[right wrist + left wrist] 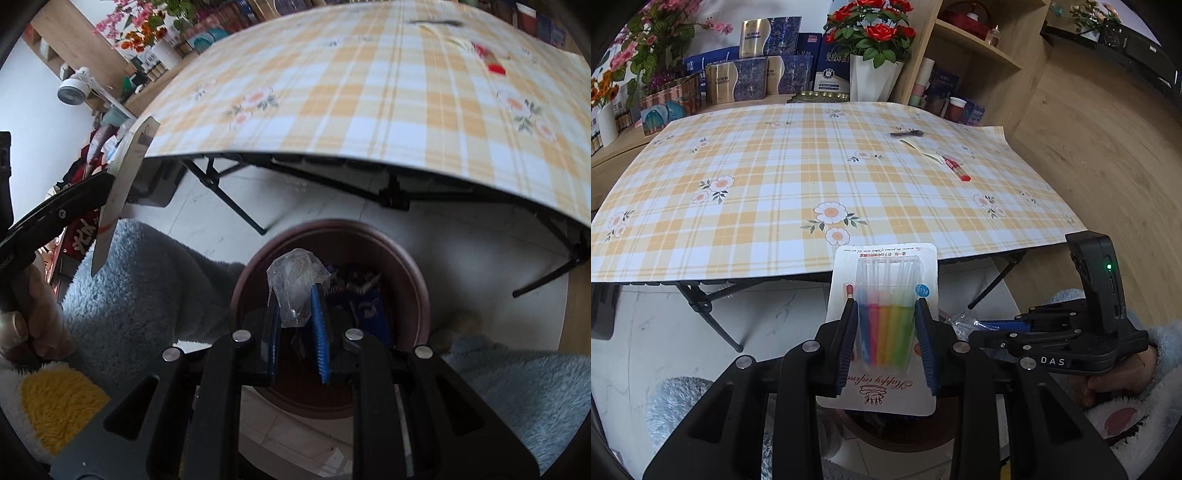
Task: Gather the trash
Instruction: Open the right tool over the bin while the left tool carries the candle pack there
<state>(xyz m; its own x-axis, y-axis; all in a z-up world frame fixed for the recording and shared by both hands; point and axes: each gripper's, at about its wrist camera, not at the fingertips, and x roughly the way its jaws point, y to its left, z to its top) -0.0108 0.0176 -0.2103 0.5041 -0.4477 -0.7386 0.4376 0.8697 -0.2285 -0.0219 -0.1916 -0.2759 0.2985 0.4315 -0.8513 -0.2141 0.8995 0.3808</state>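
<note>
Both tools are loaded and I have them near the drop point. My right gripper (295,314) is clamped on a crumpled clear plastic wrapper (297,280), held directly over the round brown bin (417,280) on the floor in front of the table; dark wrappers already lie inside it. My left gripper (886,339) is clamped across a blister card of coloured candles (882,317), its pads pressing on the clear bubble, with the card standing upright beyond the table edge. In the left wrist view the bin rim shows just below the card.

Finding: the wrapper is light and may cling to the pad or drift. I would keep it low over the middle of the bin before parting the jaws, and part them fully.

Finding: the card is wide and stiff. I judge it should be brought over the bin's centre and tilted so that it does not catch the rim.

Outstanding: a red-capped tube (956,168), a pale strip (923,149) and a dark item (907,133) remain on the checked tablecloth (775,177), far right.
</note>
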